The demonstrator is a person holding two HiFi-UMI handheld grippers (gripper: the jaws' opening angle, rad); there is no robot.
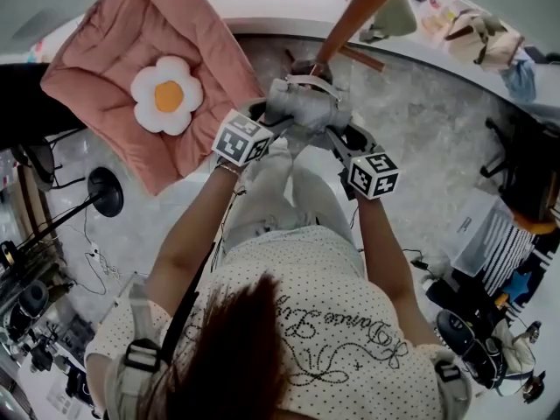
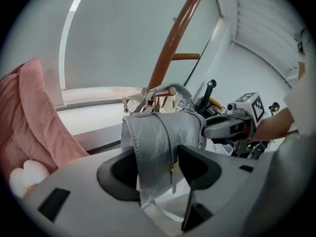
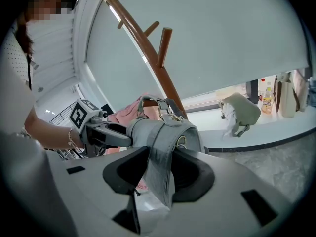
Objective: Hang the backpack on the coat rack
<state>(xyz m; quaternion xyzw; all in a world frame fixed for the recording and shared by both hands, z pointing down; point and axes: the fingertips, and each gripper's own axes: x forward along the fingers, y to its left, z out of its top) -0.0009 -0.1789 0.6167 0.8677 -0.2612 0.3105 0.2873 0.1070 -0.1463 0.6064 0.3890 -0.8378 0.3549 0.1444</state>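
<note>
Left tool (image 1: pixel 273 123) and right tool (image 1: pixel 338 135) clench the backpack (image 1: pixel 302 108); coat rack (image 1: pixel 359 16) at twelve o'clock. Carrying step; next, likely lifting its handle (image 1: pixel 306 80) over a peg (image 3: pixel 164 46).

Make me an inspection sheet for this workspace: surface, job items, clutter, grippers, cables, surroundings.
Surface: grey marbled floor; no table seen.
Job's things: grey leather-look backpack held aloft against the brown wooden coat rack; whether its top handle is hooked is unclear.
Clutter: pink quilted cushion bearing a white flower-shaped plush.
Grippers: left gripper and right gripper each clamp one side of the backpack.
Cables: thin cables on the floor at left.
Surroundings: olive-green bag on a white ledge.
</note>
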